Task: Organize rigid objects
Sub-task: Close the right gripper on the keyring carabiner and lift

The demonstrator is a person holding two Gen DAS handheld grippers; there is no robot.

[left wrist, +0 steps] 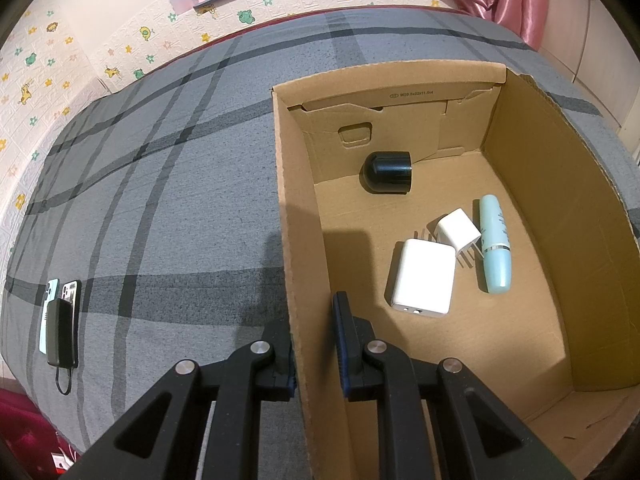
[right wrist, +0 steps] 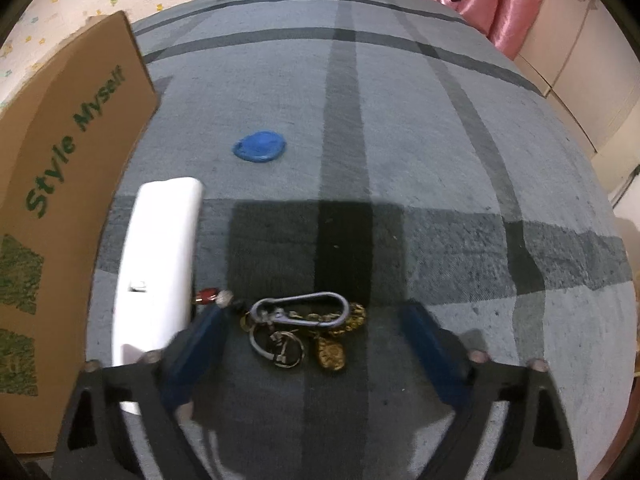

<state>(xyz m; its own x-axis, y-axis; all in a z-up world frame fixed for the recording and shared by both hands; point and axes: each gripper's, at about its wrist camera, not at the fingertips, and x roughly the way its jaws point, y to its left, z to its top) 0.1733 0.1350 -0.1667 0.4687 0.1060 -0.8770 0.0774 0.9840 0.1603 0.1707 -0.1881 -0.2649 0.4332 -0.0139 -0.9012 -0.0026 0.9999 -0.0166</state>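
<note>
1. The left gripper (left wrist: pixel 314 344) is clamped on the near left wall of the cardboard box (left wrist: pixel 298 240): one blue-padded finger sits outside the wall, the other inside, pads pressing the cardboard.
2. The right gripper (right wrist: pixel 316 344) has its jaws partly apart, pointed steeply down; the keychain (right wrist: pixel 304 326) lies between the blue pads (right wrist: pixel 200 344) on the bedspread, and neither pad touches it.
3. The keychain is a grey carabiner with a split ring, a brass-coloured chain and a gold tag; a small red bead (right wrist: pixel 207 295) lies just beside the left pad.
4. Just left of the keychain lies a long white plastic device (right wrist: pixel 160 272), its near end behind the gripper's left finger.
5. Farther off, a blue oval tag (right wrist: pixel 260 146) rests on the grey plaid bedspread (right wrist: pixel 460 200).
6. Inside the box lie a black cap-like cylinder (left wrist: pixel 387 172), a white power adapter (left wrist: pixel 422 278), a small white plug cube (left wrist: pixel 458 230) and a mint-green tube (left wrist: pixel 495 246); cube and tube touch.
7. Outside the box, far left, two phones (left wrist: pixel 70 290) lie side by side under a dark power bank (left wrist: pixel 61 332).
</note>
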